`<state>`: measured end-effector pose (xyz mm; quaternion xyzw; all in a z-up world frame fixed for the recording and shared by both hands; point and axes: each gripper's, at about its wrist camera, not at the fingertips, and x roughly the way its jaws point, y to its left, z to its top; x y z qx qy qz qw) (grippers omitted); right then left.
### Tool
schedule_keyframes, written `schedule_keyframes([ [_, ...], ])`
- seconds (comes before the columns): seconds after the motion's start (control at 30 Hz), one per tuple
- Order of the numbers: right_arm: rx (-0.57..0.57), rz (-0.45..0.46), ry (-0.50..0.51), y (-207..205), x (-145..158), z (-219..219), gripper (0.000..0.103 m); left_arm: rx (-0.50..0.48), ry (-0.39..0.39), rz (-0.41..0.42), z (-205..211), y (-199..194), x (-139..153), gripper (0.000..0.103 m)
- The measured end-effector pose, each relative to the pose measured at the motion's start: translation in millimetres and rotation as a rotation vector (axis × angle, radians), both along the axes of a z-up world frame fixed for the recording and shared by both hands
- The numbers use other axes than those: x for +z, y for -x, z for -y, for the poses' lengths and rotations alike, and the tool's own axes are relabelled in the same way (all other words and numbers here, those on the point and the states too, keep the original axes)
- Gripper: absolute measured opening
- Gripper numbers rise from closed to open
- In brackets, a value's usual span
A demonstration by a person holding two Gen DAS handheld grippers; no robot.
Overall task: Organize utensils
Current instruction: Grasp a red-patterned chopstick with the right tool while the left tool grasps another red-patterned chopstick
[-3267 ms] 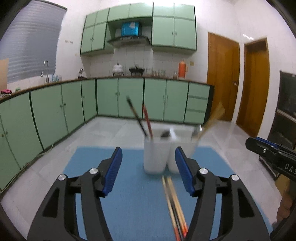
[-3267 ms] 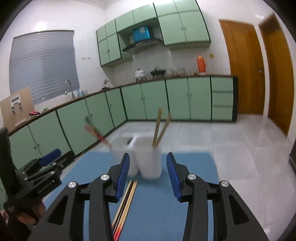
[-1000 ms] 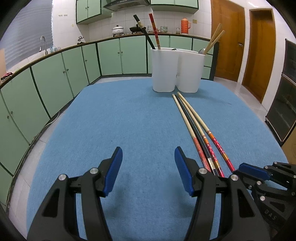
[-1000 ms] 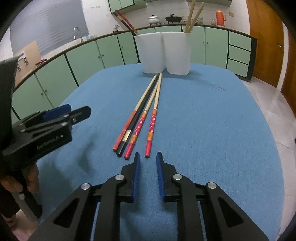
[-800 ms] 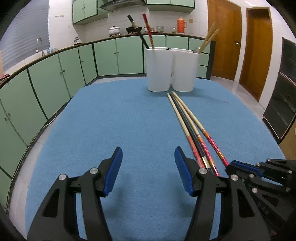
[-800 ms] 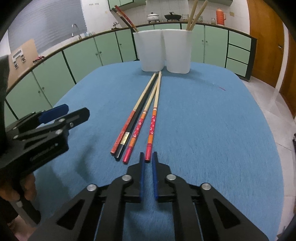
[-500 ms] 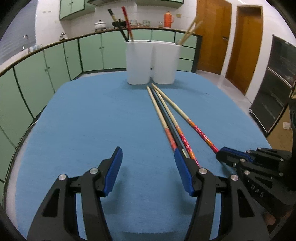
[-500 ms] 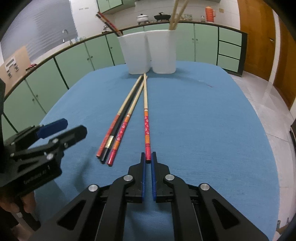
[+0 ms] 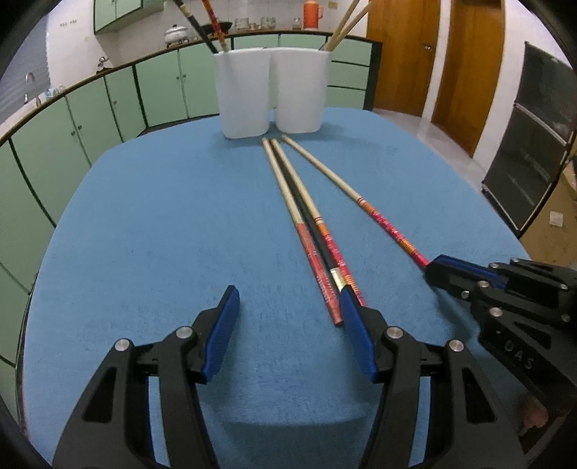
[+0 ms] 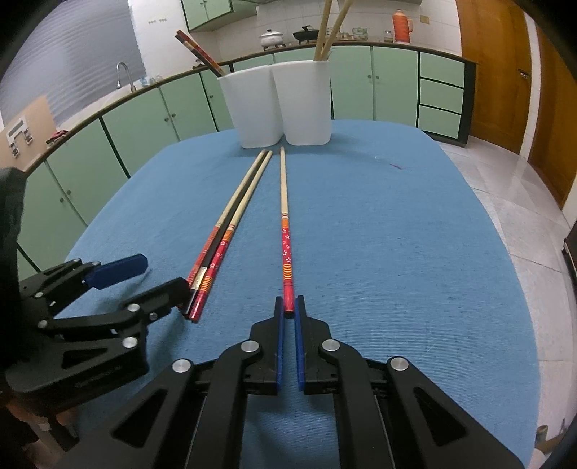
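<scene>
Both wrist views sit low over the desk (image 9: 144, 202), facing the white holders (image 10: 277, 104); each sees the other claw.

Blue mat (image 9: 151, 231): two white holders (image 9: 271, 96), four loose chopsticks (image 9: 306, 223); left gripper (image 9: 290, 310) open, right gripper (image 9: 438, 272) pinching one.

green cabinets (image 9: 108, 104) curve round ahead, wooden doors (image 9: 465, 68) to the right, an orange thermos (image 10: 401, 21) on the counter.
</scene>
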<state>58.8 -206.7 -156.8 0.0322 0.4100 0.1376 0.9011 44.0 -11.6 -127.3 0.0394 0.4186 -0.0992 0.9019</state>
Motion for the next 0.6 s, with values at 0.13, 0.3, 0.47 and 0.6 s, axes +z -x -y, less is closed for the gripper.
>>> schedule_keyframes([
  [0.13, -0.008, 0.001, -0.001, 1, 0, 3, 0.005, 0.050, 0.004, -0.002, -8, -1, 1, 0.055],
  [0.3, -0.013, 0.006, -0.013, 2, 1, 5, 0.005, 0.116, 0.008, 0.001, -25, 2, 3, 0.052],
  [0.47, 0.001, 0.010, -0.012, 4, 1, 3, 0.005, 0.106, 0.019, 0.009, -24, 5, 6, 0.053],
  [0.6, 0.004, -0.003, -0.016, 3, -1, 3, 0.005, 0.080, 0.022, 0.002, -19, 5, 6, 0.052],
])
